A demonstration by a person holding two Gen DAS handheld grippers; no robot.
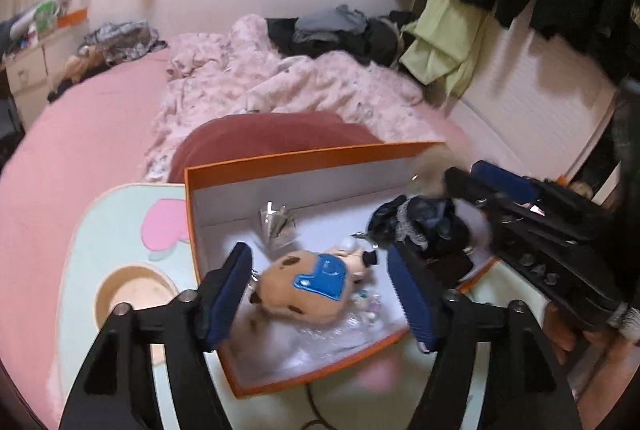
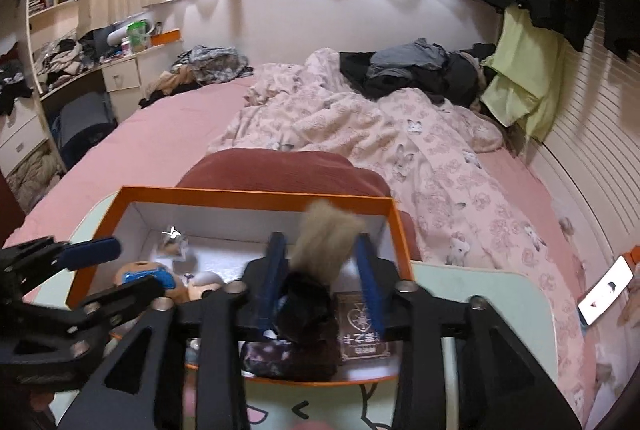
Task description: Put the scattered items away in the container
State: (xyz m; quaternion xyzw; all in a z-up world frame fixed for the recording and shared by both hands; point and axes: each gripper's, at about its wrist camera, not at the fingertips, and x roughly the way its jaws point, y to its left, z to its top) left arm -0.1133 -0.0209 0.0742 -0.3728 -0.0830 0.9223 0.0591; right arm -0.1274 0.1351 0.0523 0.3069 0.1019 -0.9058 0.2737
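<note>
An orange box (image 1: 304, 155) with a white inside stands on a pale green table (image 1: 80, 250). In it lie a tan plush with a blue patch (image 1: 308, 284), a clear wrapped item (image 1: 276, 224) and dark cloth items (image 1: 420, 226). My left gripper (image 1: 320, 290) is open, its fingers either side of the plush above the box. My right gripper (image 2: 322, 278) holds a dark furry toy with a beige tuft (image 2: 324, 242) over the box (image 2: 256, 195); it also shows in the left wrist view (image 1: 460, 181). A dark booklet (image 2: 360, 334) lies under it.
The table stands on a pink bed (image 2: 160, 145) with a crumpled blanket (image 2: 360, 125), a red cushion (image 2: 276, 169) behind the box and piles of clothes (image 2: 416, 69). A phone (image 2: 606, 290) lies at the right. A cluttered desk (image 2: 80, 61) stands at the left.
</note>
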